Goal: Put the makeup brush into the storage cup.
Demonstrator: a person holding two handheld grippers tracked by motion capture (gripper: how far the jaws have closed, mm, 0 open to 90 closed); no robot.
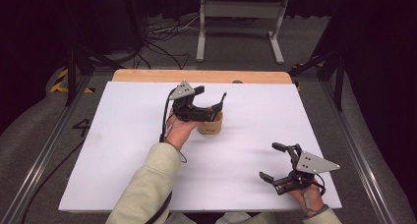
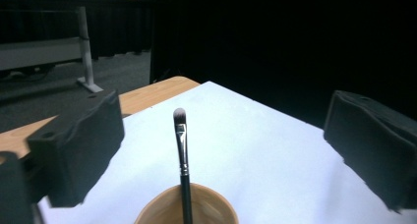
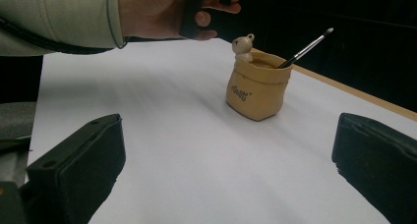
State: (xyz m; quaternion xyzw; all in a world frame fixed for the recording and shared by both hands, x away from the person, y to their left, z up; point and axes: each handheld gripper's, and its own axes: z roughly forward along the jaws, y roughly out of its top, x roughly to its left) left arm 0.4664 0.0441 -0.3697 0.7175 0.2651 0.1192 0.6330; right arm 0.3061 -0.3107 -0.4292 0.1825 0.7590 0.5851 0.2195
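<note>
Landmark: tan pot [image 1: 210, 124] shaped like a small sack, standing upright on the white surface [image 1: 123, 150], a little toward the far edge from the middle
Pot detail: a small bear figure [image 3: 242, 46] sits on its rim; dark print on its side
Brush: makeup brush [image 2: 181, 150] stands in the pot, handle down, bristle tip up and leaning over the rim on the side away from the bear
Left hand-held gripper [image 1: 210, 97]: just above the pot, jaws spread wide on either side of the brush, pads clear of it, nothing held
Left hand [image 1: 179, 129]: just beside the pot on the person's side, pale sleeve behind it
Right hand-held gripper [image 1: 273, 161]: well apart from the pot, toward the near right corner of the surface, jaws wide, nothing between them, pointing across at the pot
Surface edge: a wooden strip [image 1: 201, 76] shows beyond the pot along the far side
</note>
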